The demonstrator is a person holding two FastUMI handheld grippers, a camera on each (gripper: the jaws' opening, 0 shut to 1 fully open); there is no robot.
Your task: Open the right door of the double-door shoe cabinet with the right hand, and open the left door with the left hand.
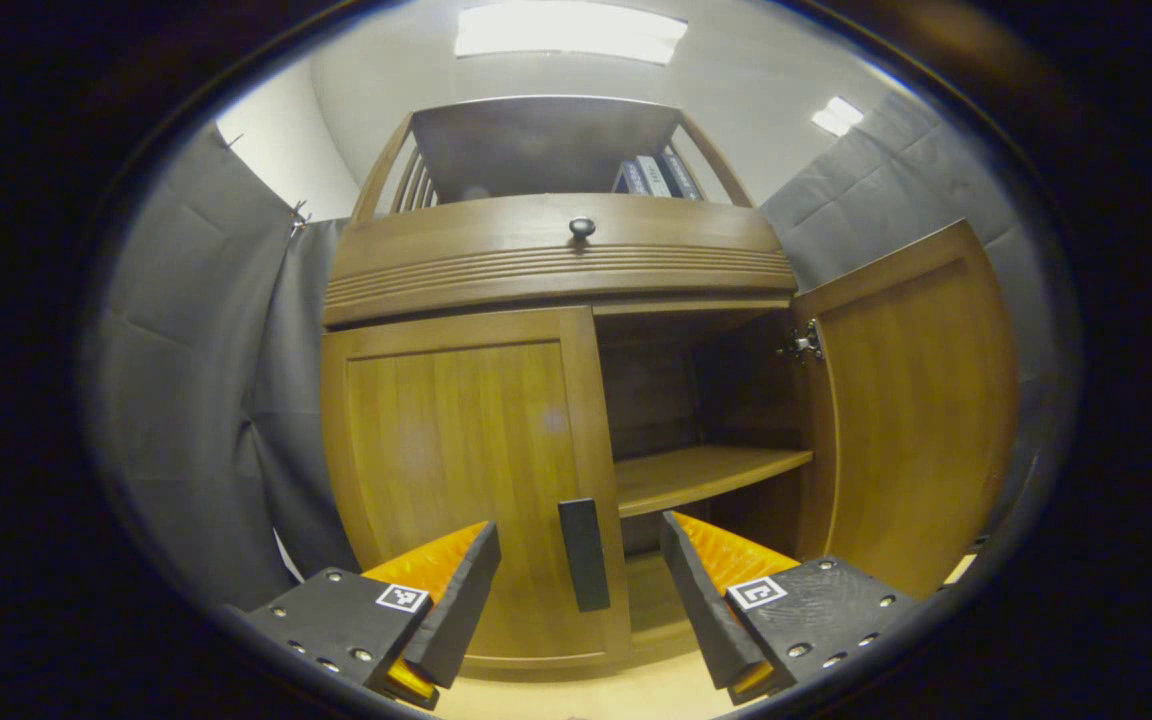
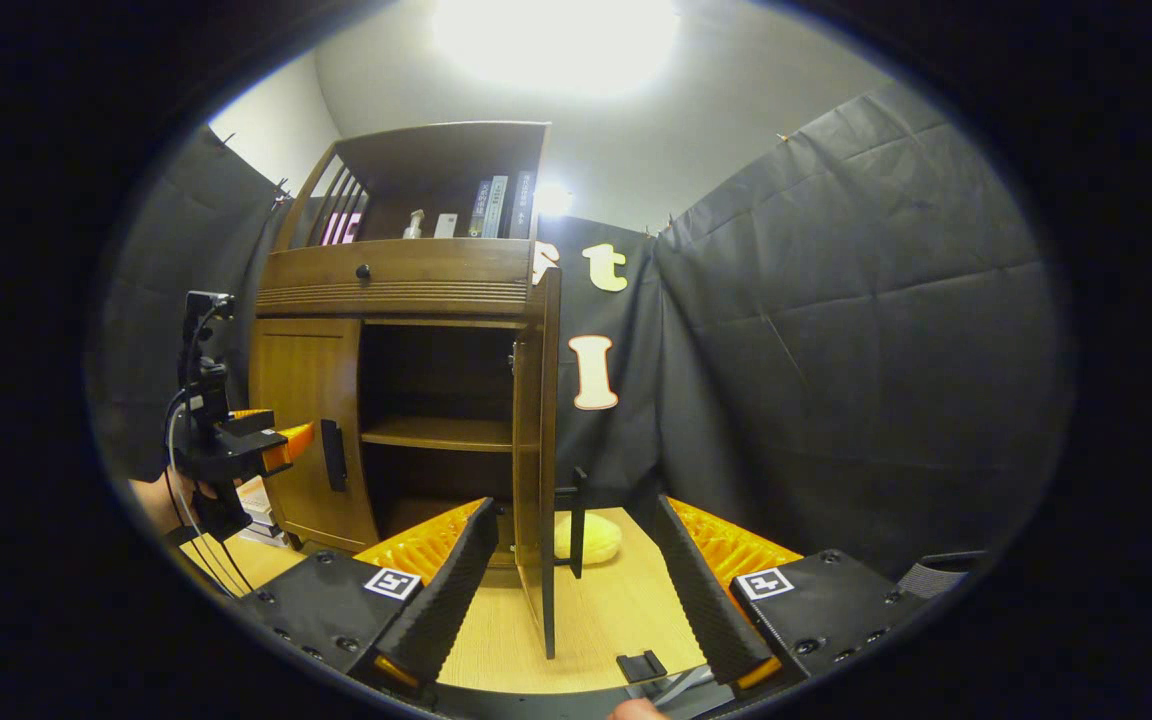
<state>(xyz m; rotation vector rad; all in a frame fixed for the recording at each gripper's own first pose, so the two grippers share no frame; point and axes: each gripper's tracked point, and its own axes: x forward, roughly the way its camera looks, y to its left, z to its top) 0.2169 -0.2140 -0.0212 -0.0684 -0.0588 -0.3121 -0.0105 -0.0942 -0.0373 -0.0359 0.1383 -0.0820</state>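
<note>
The wooden shoe cabinet (image 1: pixel 556 260) faces me in the left gripper view. Its left door (image 1: pixel 456 450) is closed, with a dark vertical handle (image 1: pixel 584 553) on its right edge. My left gripper (image 1: pixel 578 532) is open, its fingers standing either side of that handle and a little short of it. The right door (image 1: pixel 916 400) is swung wide open. In the right gripper view this right door (image 2: pixel 544 450) is edge-on, with its handle (image 2: pixel 576 520) facing right. My right gripper (image 2: pixel 573 510) is open around the door's edge, not touching it. The left gripper (image 2: pixel 266 445) hovers by the left door's handle (image 2: pixel 333 455).
Above the doors are a drawer with a round knob (image 1: pixel 582 227) and an open shelf with books (image 2: pixel 496 205). An inner shelf (image 1: pixel 706 475) shows inside. A yellow soft object (image 2: pixel 591 537) lies on the wood floor (image 2: pixel 616 610) behind the open door. Black cloth walls (image 2: pixel 836 350) surround the cabinet.
</note>
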